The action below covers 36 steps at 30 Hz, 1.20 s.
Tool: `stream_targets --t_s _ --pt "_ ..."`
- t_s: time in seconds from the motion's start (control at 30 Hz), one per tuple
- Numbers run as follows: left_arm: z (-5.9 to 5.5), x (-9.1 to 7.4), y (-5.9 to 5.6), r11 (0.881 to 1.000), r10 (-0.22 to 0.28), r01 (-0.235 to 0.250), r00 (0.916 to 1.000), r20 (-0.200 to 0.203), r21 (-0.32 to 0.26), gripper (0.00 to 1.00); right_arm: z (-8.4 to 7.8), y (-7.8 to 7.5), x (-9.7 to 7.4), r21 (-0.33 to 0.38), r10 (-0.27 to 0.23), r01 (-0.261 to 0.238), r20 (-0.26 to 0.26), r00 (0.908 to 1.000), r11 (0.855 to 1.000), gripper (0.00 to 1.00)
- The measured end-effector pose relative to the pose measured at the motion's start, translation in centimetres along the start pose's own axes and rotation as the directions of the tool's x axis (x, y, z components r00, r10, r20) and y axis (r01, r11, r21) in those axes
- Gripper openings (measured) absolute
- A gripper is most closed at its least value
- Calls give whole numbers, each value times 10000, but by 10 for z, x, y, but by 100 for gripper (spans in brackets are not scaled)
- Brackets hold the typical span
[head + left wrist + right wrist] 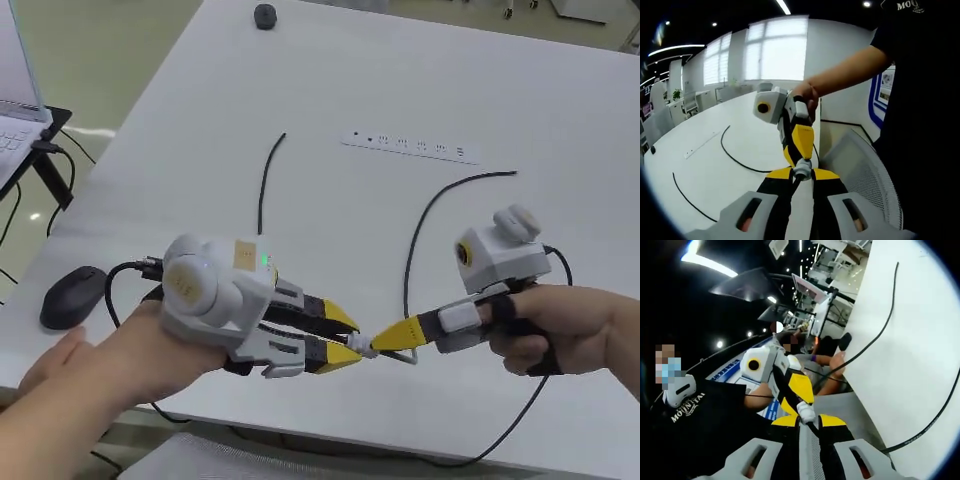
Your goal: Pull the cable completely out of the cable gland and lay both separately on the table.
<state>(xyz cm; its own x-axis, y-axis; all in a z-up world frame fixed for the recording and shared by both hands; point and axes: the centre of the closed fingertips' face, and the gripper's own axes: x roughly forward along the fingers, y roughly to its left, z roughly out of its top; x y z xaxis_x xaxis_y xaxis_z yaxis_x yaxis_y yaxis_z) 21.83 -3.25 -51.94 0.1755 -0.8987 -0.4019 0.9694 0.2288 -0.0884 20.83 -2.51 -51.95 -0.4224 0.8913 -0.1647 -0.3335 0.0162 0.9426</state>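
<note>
A small white cable gland [363,347] hangs just above the table's near edge, between the two grippers' yellow tips. My left gripper [350,340] comes in from the left and is shut on the gland [801,170]. My right gripper [382,344] faces it from the right, shut on the black cable [813,429] directly behind the gland [806,412]. From there the cable [420,225] loops under the right gripper and runs back across the table to its free end. The right gripper [800,145] points straight at the left gripper's camera.
A second, short black cable [264,180] lies left of centre. A white power strip [410,147] sits further back, a black mouse [72,297] near the left edge, and a small round black object [264,15] at the far edge. A mesh chair [865,175] stands below the table's near edge.
</note>
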Motion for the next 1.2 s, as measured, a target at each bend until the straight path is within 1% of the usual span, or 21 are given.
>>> stream_targets --t_s 0.27,0.33,0.37,0.43,0.47,0.57,0.6,0.63,0.67,0.73,0.8,0.83,0.87,0.9,0.97,1.0,1.03,1.07,1.1,1.13,1.2 --pt "0 1 0 9999 -77 77 10000 -46 69 15 0 0 2 231 216 -210 -267 9994 9995 9" --pt "0 1 -1 9999 -132 132 9999 -40 30 15 -2 0 1 -636 47 -84 -580 9983 9979 8" --pt "-1 2 -1 10000 -80 79 9999 -73 -14 15 1 -2 2 -1552 -269 182 -540 9982 9877 7" --pt "-2 1 1 9997 -77 77 10000 -35 -216 15 0 0 2 -2129 -556 399 -687 9961 9763 7" --pt "-2 1 1 9998 -60 60 10000 -30 -197 15 0 -1 2 -2539 -875 656 -761 9933 9650 7" --pt "-2 0 1 9990 -52 55 10000 71 -442 15 0 0 2 -3783 -1675 1258 -790 9827 9171 6" --pt "-3 0 2 9989 -41 45 10000 83 -464 15 1 0 3 -4487 -2106 1561 -739 9748 8800 6" --pt "-3 -1 1 9984 -72 78 9999 112 -551 15 0 1 3 -4942 -2323 1673 -726 9699 8531 6" --pt "-2 -1 1 9978 -93 102 9998 148 -652 15 0 2 4 -5172 -2491 1808 -651 9663 8365 6" --pt "-2 -3 2 9969 -37 54 9998 216 -788 14 1 1 4 -5692 -2988 2262 -360 9536 7904 6" --pt "-3 -4 1 9929 -81 114 9996 281 -1184 14 0 1 6 -6326 -3532 2582 -259 9352 7302 6" --pt "-3 -5 1 9931 -70 100 9996 260 -1170 14 0 1 6 -6582 -3794 2750 -175 9251 7008 6" --pt "-4 -5 0 9930 -91 117 9997 226 -1178 14 -1 -1 7 -6967 -4247 2960 -138 9052 6535 6" --pt "-6 -6 -2 9883 -187 212 9997 177 -1511 14 -3 -2 8 -7362 -4663 3081 -115 8845 6026 6" --pt "-7 -6 -1 9869 -180 209 9996 195 -1600 14 -2 -3 9 -7915 -5234 3255 83 8520 5173 6" --pt "-7 -6 -1 9849 -199 232 9996 210 -1715 14 -3 -5 8 -8250 -5608 3286 171 8278 4598 6" --pt "-7 -6 -2 9842 -198 233 9996 221 -1752 14 -3 -5 8 -8316 -5743 3348 235 8183 4430 6" --pt "-6 -7 -2 9815 -174 220 9995 255 -1904 14 -2 -5 9 -8565 -5994 3419 482 7990 3868 6" --pt "-6 -8 -1 9774 -119 183 9994 313 -2105 14 0 -5 9 -8744 -6155 3485 750 7846 3377 6" --pt "-5 -9 1 9737 1 95 9991 421 -2278 14 3 -4 9 -8892 -6299 3647 1191 7675 2763 6" --pt "-4 -12 4 9694 51 89 9984 562 -2454 14 6 -3 9 -8996 -6418 3892 1813 7452 1978 6"
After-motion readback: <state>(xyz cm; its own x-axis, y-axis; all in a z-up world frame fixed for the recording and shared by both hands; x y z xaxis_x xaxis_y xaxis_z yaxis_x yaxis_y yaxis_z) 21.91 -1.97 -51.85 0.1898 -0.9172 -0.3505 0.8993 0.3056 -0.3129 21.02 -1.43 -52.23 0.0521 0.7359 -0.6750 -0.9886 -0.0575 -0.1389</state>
